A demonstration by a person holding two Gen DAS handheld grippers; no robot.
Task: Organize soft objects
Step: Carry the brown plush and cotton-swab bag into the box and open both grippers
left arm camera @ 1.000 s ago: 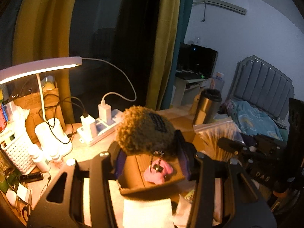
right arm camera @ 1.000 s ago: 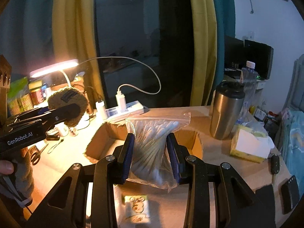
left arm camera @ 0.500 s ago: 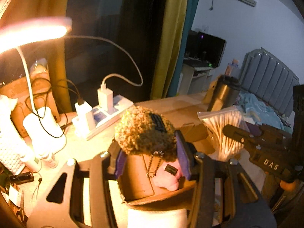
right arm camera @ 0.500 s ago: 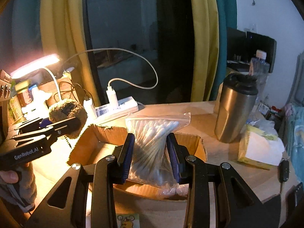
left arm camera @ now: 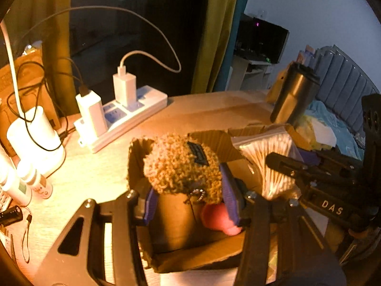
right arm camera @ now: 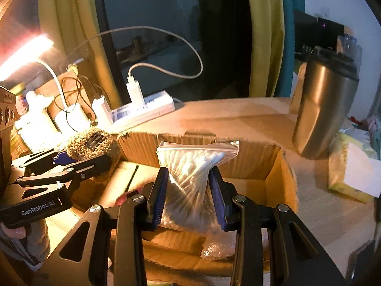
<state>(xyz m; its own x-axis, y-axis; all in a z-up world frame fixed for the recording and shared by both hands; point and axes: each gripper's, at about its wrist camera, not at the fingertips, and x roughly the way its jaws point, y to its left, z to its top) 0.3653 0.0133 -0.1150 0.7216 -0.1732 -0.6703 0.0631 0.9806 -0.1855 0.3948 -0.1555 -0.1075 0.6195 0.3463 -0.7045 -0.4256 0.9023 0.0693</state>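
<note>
Both items were lowered into the cardboard box [right arm camera: 276,166]: curly plush [left arm camera: 181,164] pinched by left hand-held gripper [left arm camera: 190,205], swab bag [right arm camera: 190,181] by right hand-held gripper [right arm camera: 189,195]; release remains.

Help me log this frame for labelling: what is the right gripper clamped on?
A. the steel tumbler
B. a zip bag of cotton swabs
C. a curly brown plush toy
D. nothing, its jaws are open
B: the right gripper pinches the zip bag of cotton swabs over the cardboard box, while the left gripper holds the curly brown plush.
</note>
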